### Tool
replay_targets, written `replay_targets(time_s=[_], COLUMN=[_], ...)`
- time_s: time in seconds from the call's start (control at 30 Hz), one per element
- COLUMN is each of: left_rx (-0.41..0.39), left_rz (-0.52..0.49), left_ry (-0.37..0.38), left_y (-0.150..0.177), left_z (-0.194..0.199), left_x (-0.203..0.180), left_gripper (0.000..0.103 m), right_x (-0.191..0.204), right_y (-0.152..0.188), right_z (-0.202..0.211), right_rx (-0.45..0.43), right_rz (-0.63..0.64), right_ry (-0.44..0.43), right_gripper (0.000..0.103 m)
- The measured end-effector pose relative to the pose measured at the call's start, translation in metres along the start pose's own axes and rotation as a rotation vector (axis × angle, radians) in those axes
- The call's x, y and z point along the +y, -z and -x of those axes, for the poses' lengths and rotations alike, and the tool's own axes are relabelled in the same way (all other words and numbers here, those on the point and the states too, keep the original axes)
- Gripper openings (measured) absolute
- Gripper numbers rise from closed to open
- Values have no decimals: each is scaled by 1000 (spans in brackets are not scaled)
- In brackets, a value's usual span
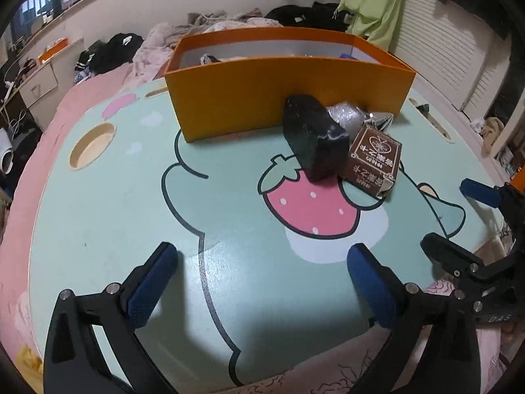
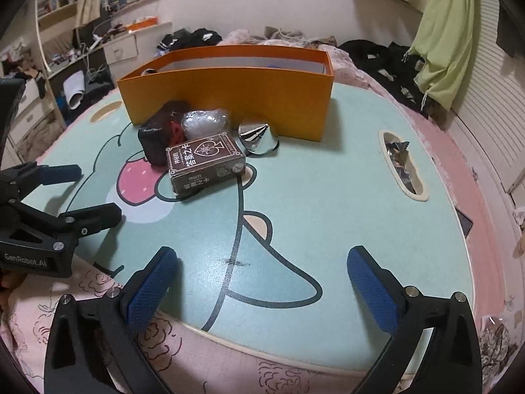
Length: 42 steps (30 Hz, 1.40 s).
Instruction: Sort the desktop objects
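Desktop objects: black block (image 1: 315, 141), brown card box (image 2: 205, 162), clear wrap bundle (image 2: 205, 121) and silver cone (image 2: 257, 138) sat clustered on the table (image 2: 328, 213), just in front of the orange box (image 2: 229, 98)
Card box axis: long side ran across the right wrist view
Direction: cluster lay ahead of both jaw pairs, well apart from them
Left gripper (image 1: 262, 282): jaws spread wide, nothing between
Right gripper (image 2: 262, 282): jaws spread wide, empty
Nearer hand: cannot tell; card box and cone lay on the right hand's side
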State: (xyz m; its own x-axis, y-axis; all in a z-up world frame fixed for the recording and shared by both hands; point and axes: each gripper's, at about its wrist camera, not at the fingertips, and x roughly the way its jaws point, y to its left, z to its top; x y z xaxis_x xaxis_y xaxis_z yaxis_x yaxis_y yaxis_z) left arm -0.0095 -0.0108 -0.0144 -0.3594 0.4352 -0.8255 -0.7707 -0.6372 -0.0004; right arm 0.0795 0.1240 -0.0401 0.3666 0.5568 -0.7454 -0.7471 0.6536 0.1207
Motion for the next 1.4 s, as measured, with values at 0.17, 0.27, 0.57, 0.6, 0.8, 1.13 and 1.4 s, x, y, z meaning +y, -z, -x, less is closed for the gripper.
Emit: replay_targets(time_s=[0.17, 0.27, 0.57, 0.6, 0.8, 1.13, 1.4], left_rx=[-2, -2, -3, -3, -3, -3, -3], left_rz=[0, 0, 0, -1, -1, -1, -1], left_ry=[0, 0, 0, 0, 0, 0, 0], left_y=[3, 3, 3, 4, 4, 4, 4], left_z=[-1, -1, 0, 0, 0, 0, 0], left_x=[0, 0, 0, 0, 0, 0, 0], left_gripper=[103, 103, 103, 103, 103, 103, 103], right_x=[0, 0, 0, 0, 0, 0, 0], right_y=[0, 0, 0, 0, 0, 1, 1], right_z=[-1, 0, -1, -1, -1, -1, -1], right_rx=[0, 0, 1, 1, 2, 2, 3], right_rz=[-1, -1, -3, -4, -5, -7, -8], right_ry=[1, 2, 3, 4, 5, 7, 9], right_gripper=[103, 103, 103, 103, 103, 103, 103])
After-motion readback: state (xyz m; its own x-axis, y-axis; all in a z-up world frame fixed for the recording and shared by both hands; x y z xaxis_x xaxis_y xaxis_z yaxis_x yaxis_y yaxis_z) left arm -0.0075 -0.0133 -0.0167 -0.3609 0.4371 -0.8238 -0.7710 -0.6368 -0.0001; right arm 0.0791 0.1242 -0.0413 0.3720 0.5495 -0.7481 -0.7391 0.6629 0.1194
